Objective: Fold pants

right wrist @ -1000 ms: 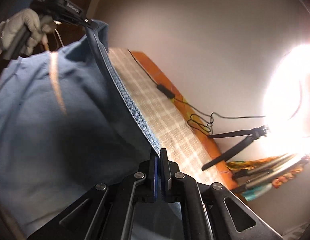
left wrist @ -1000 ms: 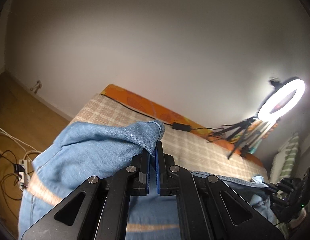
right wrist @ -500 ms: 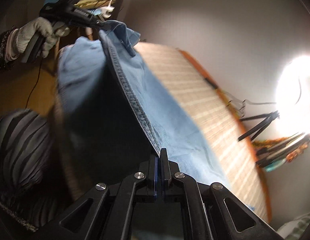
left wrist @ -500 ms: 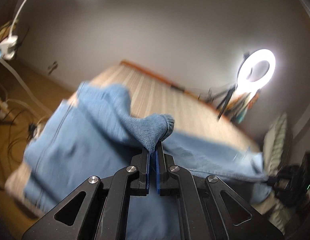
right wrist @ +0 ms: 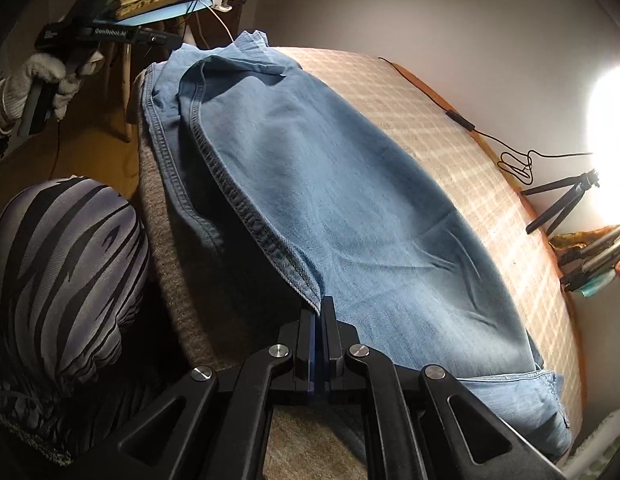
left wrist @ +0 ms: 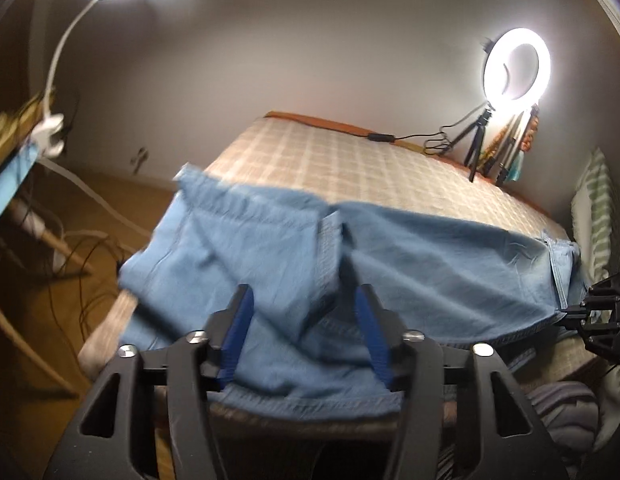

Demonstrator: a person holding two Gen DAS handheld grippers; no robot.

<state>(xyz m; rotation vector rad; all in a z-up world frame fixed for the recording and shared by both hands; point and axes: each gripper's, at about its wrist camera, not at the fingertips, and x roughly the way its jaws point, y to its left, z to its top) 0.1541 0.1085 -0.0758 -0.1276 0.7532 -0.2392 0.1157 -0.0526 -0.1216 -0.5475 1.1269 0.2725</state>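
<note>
Jeans folded along the bed's near edge

The right gripper (right wrist: 318, 312) is clamped on the jeans' (right wrist: 349, 200) hem; the left gripper's (left wrist: 304, 312) jaws have just been opening and stand apart over the denim, gripping nothing. Beyond the jeans the bed (left wrist: 349, 160) runs to a ring light (left wrist: 515, 65).

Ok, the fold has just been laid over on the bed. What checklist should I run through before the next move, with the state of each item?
1. Left gripper let go: ok; its jaws have just been opening and the blue pads stand apart, clear of the cloth.
2. Right gripper released: not ok; jaws are shut on the stitched hem.
3. Light blue denim pants resting on the checked beige bedspread: ok.
4. Edges lined up: not ok; a lower layer sticks out along the near side.
5. Black lamp cable clear of the pants: ok.
</note>
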